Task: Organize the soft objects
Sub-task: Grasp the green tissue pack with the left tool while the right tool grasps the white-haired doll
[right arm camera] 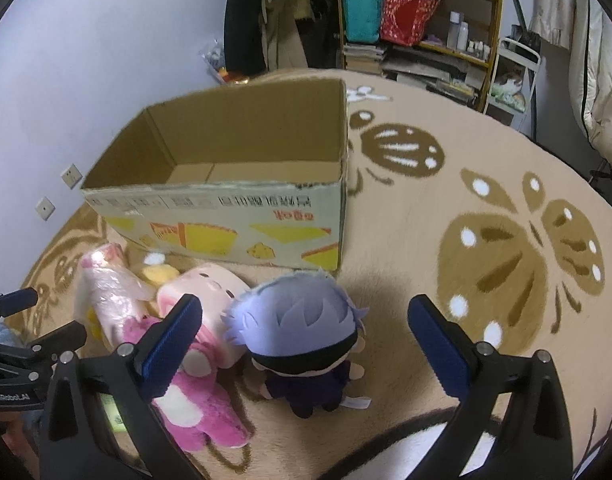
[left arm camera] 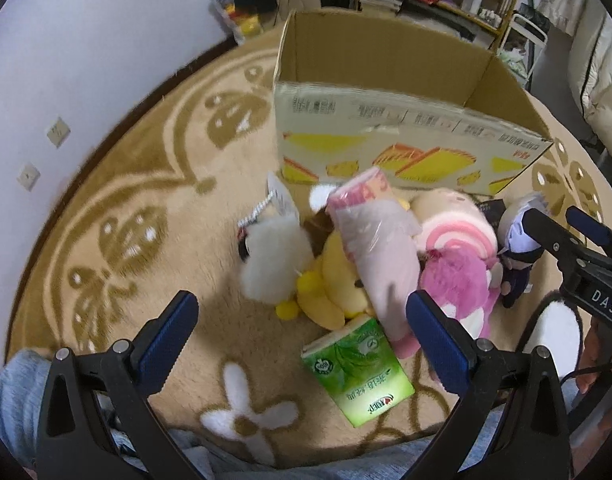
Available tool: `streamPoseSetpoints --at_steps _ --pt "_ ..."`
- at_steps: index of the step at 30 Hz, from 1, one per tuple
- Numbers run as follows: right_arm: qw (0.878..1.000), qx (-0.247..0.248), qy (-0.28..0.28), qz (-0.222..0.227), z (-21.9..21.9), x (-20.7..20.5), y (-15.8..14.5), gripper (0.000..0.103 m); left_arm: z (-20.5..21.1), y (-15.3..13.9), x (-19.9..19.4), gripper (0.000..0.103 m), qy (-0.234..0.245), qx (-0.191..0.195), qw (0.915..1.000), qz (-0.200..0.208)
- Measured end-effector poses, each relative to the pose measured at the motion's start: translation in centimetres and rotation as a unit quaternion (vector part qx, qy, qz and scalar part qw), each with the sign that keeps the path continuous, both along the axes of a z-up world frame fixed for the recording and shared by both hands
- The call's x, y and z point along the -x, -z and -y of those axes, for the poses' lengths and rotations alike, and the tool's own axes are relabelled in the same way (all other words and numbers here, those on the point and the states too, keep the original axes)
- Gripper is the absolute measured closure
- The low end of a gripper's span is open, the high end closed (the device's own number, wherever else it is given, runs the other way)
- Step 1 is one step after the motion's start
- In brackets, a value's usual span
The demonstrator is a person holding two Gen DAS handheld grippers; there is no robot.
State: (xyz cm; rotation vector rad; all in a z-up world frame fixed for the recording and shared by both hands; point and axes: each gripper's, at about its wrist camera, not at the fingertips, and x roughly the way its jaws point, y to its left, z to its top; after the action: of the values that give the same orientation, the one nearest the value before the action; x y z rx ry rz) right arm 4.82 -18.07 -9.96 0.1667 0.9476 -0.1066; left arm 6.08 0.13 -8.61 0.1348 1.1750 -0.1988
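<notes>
Beige rug (left arm camera: pixel 154 184): plush, with brown leaf and butterfly patterns; everything sits on it.
Left gripper (left arm camera: pixel 302 336): jaws released and wide apart, holding nothing, hanging above the near edge of the toy pile.
White fluffy toy (left arm camera: pixel 272 264): at 9 o'clock in the pile, touching the yellow plush (left arm camera: pixel 333 280).
Green tissue pack (left arm camera: pixel 357 372): at 6 o'clock of the pile, lying flat between the left jaws in the left wrist view.
Pink wrapped pack (left arm camera: pixel 369 232): tilted across the top of the yellow plush.
Pink plush (right arm camera: pixel 202 412): at 3 o'clock of the yellow plush, against the pink-and-white roll toy (right arm camera: pixel 210 292).
Cardboard box (right arm camera: pixel 226 220): open-topped, at 12 o'clock, just behind the pile.
Purple-haired doll (right arm camera: pixel 306 336): at the pile's 3 o'clock end, seen from behind.
Right gripper (right arm camera: pixel 302 336): jaws released, empty, spread either side of the doll from above; whether they touch it cannot be told.
</notes>
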Motion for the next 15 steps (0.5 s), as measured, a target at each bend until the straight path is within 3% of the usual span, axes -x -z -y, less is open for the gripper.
streamPoseSetpoints --at_steps 5,15 --pt "1.000 0.000 -0.007 -0.015 -0.1 -0.5 0.9 0.011 -0.2 1.2 -0.2 0.000 -0.006 -0.006 0.9998 -0.019" --pt "0.999 -0.014 -0.003 -0.044 0.1 -1.2 2.4 0.014 1.0 3.8 0.0 0.000 0.023 -0.043 0.9968 -0.064"
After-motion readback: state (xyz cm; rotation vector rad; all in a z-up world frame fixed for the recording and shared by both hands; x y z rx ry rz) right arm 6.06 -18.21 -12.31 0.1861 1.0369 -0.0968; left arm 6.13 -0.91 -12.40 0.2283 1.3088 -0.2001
